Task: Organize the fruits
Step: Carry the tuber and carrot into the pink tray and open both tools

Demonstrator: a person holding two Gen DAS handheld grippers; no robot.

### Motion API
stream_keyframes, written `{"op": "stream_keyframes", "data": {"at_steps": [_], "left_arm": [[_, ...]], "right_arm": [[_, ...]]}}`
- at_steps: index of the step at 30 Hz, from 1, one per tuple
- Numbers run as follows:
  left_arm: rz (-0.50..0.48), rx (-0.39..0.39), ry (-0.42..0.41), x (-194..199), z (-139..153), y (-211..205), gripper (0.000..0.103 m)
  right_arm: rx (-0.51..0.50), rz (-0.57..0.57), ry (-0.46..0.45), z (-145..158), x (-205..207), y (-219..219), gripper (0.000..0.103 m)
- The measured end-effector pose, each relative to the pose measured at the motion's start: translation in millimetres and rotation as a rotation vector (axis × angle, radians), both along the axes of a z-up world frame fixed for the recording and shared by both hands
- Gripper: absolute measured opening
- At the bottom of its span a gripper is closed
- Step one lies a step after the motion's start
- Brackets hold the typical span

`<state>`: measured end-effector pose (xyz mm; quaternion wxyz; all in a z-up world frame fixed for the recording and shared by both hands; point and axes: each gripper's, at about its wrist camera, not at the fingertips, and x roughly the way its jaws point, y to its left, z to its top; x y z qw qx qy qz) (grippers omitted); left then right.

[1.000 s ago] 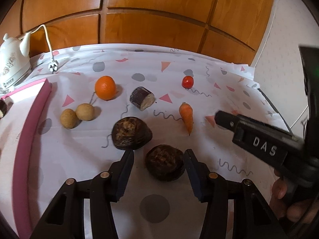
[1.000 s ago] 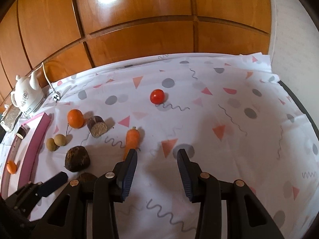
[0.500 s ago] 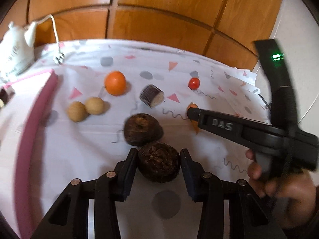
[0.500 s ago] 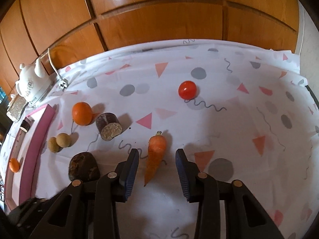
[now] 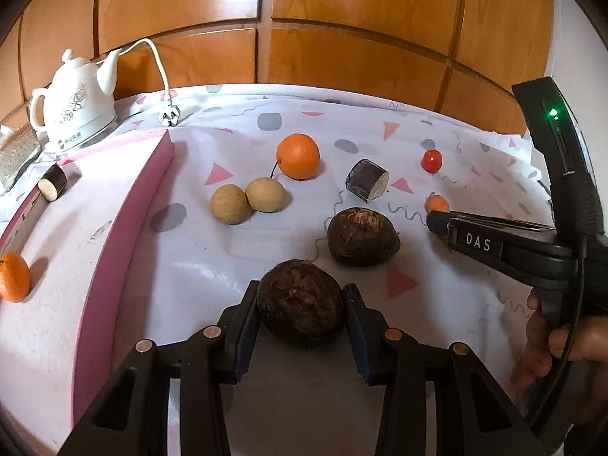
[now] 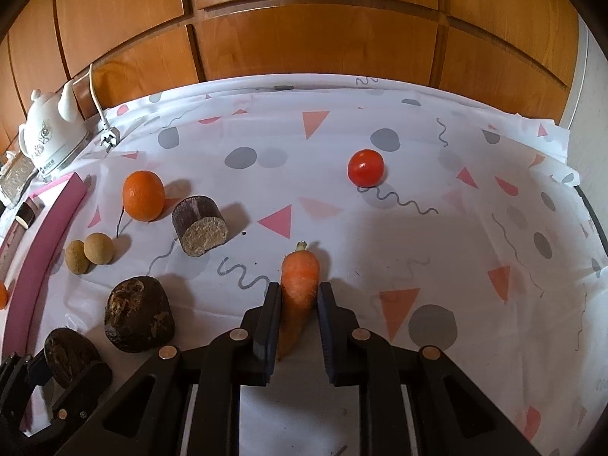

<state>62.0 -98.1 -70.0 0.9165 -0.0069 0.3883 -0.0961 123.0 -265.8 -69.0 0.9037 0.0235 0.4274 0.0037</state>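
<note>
Left wrist view: left gripper (image 5: pixel 302 306) clamped on a dark round taro (image 5: pixel 300 304), pads tight against both its sides, jaws narrow. Second taro (image 5: pixel 363 236) just beyond, apart from the first. Two tan fruits (image 5: pixel 247 201) touching each other, left of centre; orange (image 5: pixel 298 155) behind them; cut dark stub (image 5: pixel 366 186) to its right; tomato (image 5: pixel 432 160) farther right. Carrot (image 5: pixel 437 202) only partly seen, behind the right gripper (image 5: pixel 437 224), whose tip is seen side-on; hand (image 5: pixel 551 345) on its handle at the right edge. Pink tray (image 5: pixel 125 235) on the left (holds a second orange (image 5: pixel 13 277) and a small dark stub (image 5: pixel 52 182)). White kettle (image 5: pixel 76 102) and plug (image 5: pixel 170 116) at the back, on patterned cloth (image 5: pixel 190 250).

Right wrist view: right gripper (image 6: pixel 299 300) gripping the carrot (image 6: pixel 298 285), jaws just closed in to both its sides, leafy end pointing away. Tomato (image 6: pixel 365 167) beyond, well apart. Cut stub (image 6: pixel 199 226), orange (image 6: pixel 143 195), tan fruits (image 6: pixel 91 252), taro (image 6: pixel 138 309) to the left; the left gripper's taro (image 6: pixel 66 355) at the lower left corner
</note>
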Motion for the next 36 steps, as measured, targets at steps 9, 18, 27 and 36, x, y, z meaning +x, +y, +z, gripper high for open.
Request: {"op": "stream_keyframes", "data": {"at_steps": [9,18,27,36], "left_arm": [[-0.018,0.005,-0.003,3,0,-2,0.042],[-0.017,-0.002,-0.009,2,0,-1,0.042],[-0.024,0.002,0.006,3,2,-1,0.041],[-0.026,-0.029,-0.017,-15,31,11,0.041]], "right_arm": [[-0.056,-0.002,-0.016,-1,0,8,0.019],[-0.046,-0.001,-0.027,-1,-1,6,0.019],[-0.041,-0.001,-0.030,-1,-1,6,0.019],[-0.049,-0.001,-0.032,-1,-1,6,0.019]]}}
